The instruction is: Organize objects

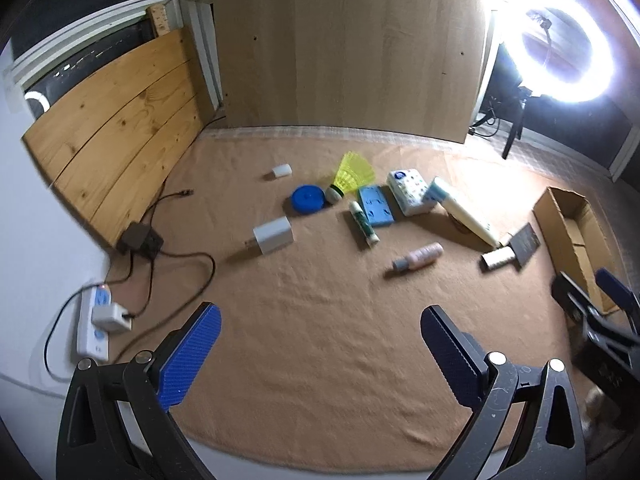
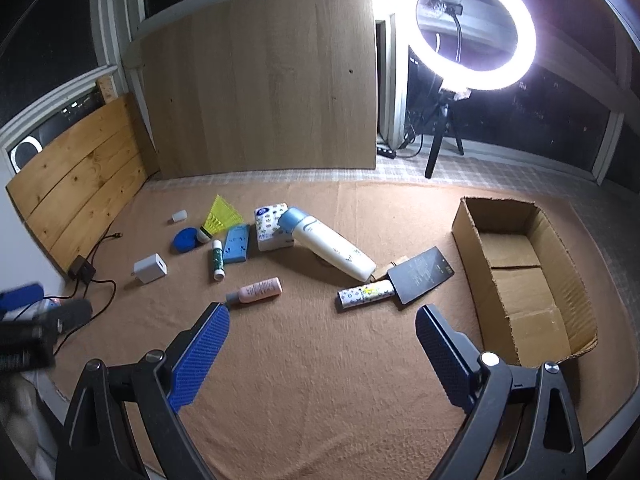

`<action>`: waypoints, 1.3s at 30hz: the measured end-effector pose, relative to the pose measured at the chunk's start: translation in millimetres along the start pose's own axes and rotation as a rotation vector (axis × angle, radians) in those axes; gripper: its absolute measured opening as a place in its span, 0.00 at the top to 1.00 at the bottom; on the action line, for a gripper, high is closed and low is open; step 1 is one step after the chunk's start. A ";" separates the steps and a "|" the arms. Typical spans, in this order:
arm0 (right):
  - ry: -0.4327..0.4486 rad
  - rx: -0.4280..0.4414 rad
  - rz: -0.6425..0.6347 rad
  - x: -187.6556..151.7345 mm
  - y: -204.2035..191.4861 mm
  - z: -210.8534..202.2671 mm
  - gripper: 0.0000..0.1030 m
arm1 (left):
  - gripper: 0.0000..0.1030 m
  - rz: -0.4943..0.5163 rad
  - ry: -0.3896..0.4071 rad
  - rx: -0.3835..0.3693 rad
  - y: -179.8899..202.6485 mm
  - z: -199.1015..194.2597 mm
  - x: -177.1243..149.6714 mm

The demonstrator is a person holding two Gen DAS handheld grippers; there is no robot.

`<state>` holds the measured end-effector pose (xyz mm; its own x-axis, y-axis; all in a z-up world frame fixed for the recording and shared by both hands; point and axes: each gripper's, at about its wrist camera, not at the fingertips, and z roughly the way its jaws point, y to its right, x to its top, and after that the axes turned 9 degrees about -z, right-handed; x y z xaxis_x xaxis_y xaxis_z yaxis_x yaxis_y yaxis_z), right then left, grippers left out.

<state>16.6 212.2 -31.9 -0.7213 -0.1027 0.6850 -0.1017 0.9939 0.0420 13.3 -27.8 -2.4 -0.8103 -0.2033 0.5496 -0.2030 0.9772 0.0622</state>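
Note:
Small items lie scattered on a tan cloth: a white charger (image 1: 273,235) (image 2: 150,268), a blue round case (image 1: 306,199), a yellow shuttlecock (image 1: 349,174) (image 2: 219,218), a blue block (image 1: 375,211), a green-white stick (image 2: 217,259), a tissue pack (image 2: 272,226), a large white bottle (image 2: 330,245), a pink bottle (image 1: 419,257) (image 2: 256,291), a patterned tube (image 2: 366,293) and a black card (image 2: 420,274). An open cardboard box (image 2: 554,236) (image 1: 560,216) stands at the right. My left gripper (image 1: 320,326) and right gripper (image 2: 322,326) both hover open above the cloth, holding nothing.
A white power strip (image 1: 94,330) with cables and a black adapter (image 1: 140,238) sit at the left edge. Wooden boards (image 1: 344,48) lean along the back. A bright ring light (image 2: 470,26) on a tripod stands at the back right. The other gripper (image 1: 600,320) shows at each view's side.

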 end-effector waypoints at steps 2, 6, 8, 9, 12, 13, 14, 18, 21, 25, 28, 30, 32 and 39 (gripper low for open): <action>-0.013 0.009 0.010 0.8 4.1 5.5 0.10 | 0.02 -0.002 -0.016 -0.012 -3.4 14.3 11.2; -0.036 0.004 0.036 3.5 14.9 18.3 0.10 | 0.02 0.013 -0.031 -0.017 -4.6 40.8 24.7; -0.050 -0.002 0.053 4.4 22.7 26.1 0.10 | 0.02 0.021 -0.045 -0.020 -3.1 55.8 27.5; -0.056 0.003 0.064 4.5 26.7 29.2 0.11 | 0.03 0.029 -0.050 -0.020 -1.7 61.9 27.8; -0.076 -0.004 0.074 4.6 34.2 39.0 0.14 | 0.04 0.071 -0.065 -0.027 8.1 79.4 27.0; -0.086 -0.008 0.075 4.8 35.9 42.7 0.20 | 0.05 0.084 -0.069 -0.035 11.2 84.9 26.8; -0.096 -0.007 0.074 5.2 37.0 46.7 0.23 | 0.06 0.092 -0.072 -0.043 13.7 88.8 26.0; -0.145 0.019 0.087 8.1 35.6 64.7 0.34 | 0.12 0.107 -0.088 -0.056 19.9 108.6 30.1; -0.169 0.053 0.099 11.8 27.1 81.1 0.34 | 0.14 0.068 -0.136 -0.085 18.3 126.4 37.5; -0.208 0.103 0.116 17.1 10.8 105.6 0.34 | 0.20 0.039 -0.159 -0.070 20.2 151.3 53.9; -0.240 0.123 0.133 20.6 -2.3 123.3 0.37 | 0.28 0.040 -0.164 -0.048 26.1 171.1 65.8; -0.249 0.121 0.131 22.7 -8.1 130.1 0.40 | 0.33 0.048 -0.177 -0.034 29.6 184.3 69.9; -0.257 0.107 0.122 24.8 -14.5 135.8 0.42 | 0.37 0.056 -0.207 -0.036 32.7 197.5 72.0; -0.328 0.132 0.179 24.6 -22.3 163.3 0.47 | 0.47 0.086 -0.250 -0.019 45.7 230.4 81.4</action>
<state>-110.7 181.1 -134.8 -0.9140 0.0436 0.4033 -0.0261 0.9858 -0.1658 -188.6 -13.7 -146.8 -0.9353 -0.1257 0.3307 -0.1187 0.9921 0.0411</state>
